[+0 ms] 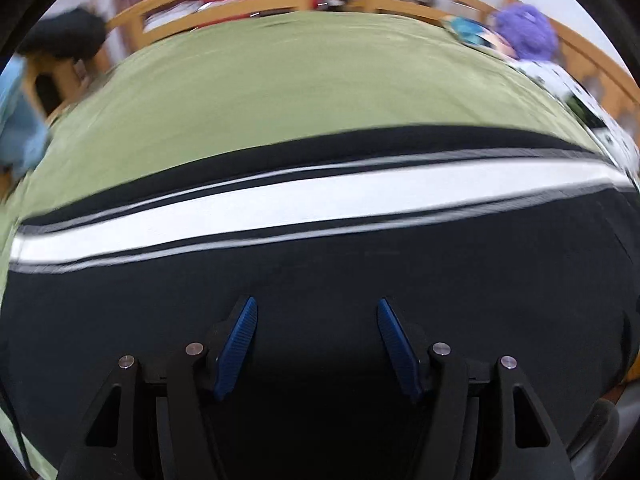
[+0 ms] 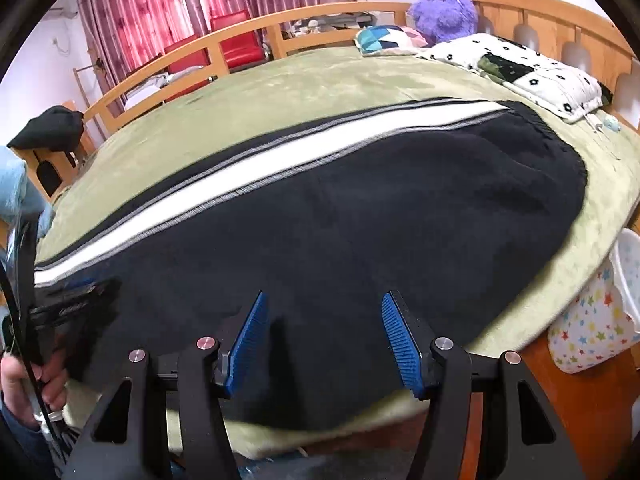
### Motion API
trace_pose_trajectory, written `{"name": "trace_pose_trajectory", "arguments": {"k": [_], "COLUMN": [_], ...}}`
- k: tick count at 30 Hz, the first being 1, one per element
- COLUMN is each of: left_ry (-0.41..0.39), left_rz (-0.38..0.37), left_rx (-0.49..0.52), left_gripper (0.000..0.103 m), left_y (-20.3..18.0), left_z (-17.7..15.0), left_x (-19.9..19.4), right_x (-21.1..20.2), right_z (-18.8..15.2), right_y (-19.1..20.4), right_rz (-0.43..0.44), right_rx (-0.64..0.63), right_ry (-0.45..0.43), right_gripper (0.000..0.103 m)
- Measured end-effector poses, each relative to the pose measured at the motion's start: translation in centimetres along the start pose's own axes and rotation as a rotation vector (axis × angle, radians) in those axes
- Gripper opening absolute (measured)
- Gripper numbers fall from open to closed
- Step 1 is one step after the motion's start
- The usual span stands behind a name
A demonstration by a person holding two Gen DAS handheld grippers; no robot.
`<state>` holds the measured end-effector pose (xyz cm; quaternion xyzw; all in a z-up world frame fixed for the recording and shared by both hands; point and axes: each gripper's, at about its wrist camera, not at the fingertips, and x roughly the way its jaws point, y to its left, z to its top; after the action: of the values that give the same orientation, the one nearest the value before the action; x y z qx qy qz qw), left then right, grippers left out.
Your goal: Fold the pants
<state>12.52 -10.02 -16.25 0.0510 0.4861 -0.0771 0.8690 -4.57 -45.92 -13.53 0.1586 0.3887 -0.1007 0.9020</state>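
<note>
Black pants with a white side stripe lie flat across a green bed cover, waistband toward the right. My right gripper is open and empty, just above the pants' near edge. In the left wrist view the pants and their stripe fill the lower half, blurred. My left gripper is open and empty over the black cloth. The left gripper's body and the hand holding it show blurred at the left edge of the right wrist view.
A wooden bed rail runs along the far side. A purple plush toy, a patterned cushion and a white spotted pillow sit at the head end. A star-print bag stands by the bed's right side. Dark clothes hang at the left.
</note>
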Motion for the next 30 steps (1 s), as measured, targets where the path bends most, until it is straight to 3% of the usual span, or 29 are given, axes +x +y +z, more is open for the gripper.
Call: {"name": "trace_pose_trajectory", "arguments": {"k": [4,6,8,10,12,13,14,17,19,21,22,25,30], "left_ry": [-0.019,-0.027,-0.008,-0.024,-0.027,-0.032,-0.051,-0.083,-0.096,-0.096,-0.107,-0.101,-0.088], "left_rz": [0.146,0.182,0.219,0.203,0.082,0.062,0.088,0.074,0.082,0.219,0.218,0.115,0.030], "left_rx": [-0.037,-0.060,-0.139,-0.191,-0.205,-0.193,-0.163,-0.189,-0.205,-0.228,-0.239,-0.302,-0.433], "left_gripper": [0.062,0.063,0.063,0.063,0.060,0.058,0.050,0.044,0.045,0.057,0.058,0.059,0.061], "left_y": [8.5,12.6,17.8,21.2,22.6,22.7,22.9,23.3,23.7,24.8,25.6,27.5,28.6], "left_z": [0.3,0.9,1.6,2.1,2.5,2.9,2.9,2.8,2.8,2.2,1.7,-0.9,-6.8], "left_x": [-0.5,-0.2,0.3,0.7,1.4,1.8,1.5,0.5,-0.4,-1.3,-1.9,-3.9,-7.1], "right_x": [1.6,2.5,3.1,2.8,2.7,2.7,2.7,2.9,2.8,2.4,2.2,1.4,1.0], "right_z": [0.4,0.5,0.8,1.2,1.5,1.6,1.6,1.7,1.7,1.7,1.7,1.4,0.3], "right_y": [2.2,2.6,2.2,2.1,2.6,2.9,3.3,4.2,4.6,5.2,5.6,6.9,8.5], "right_rz": [-0.051,-0.088,-0.085,-0.082,-0.096,-0.102,-0.115,-0.140,-0.122,-0.099,-0.094,-0.077,-0.013], "right_rx": [-0.050,-0.082,-0.034,-0.001,0.005,0.001,-0.007,-0.031,-0.041,-0.046,-0.051,-0.082,-0.086], "right_ry": [-0.015,-0.004,0.030,0.020,0.029,0.030,0.029,0.034,0.033,0.033,0.028,0.007,-0.010], "right_gripper": [0.069,0.069,0.070,0.069,0.069,0.069,0.070,0.070,0.070,0.070,0.070,0.070,0.070]}}
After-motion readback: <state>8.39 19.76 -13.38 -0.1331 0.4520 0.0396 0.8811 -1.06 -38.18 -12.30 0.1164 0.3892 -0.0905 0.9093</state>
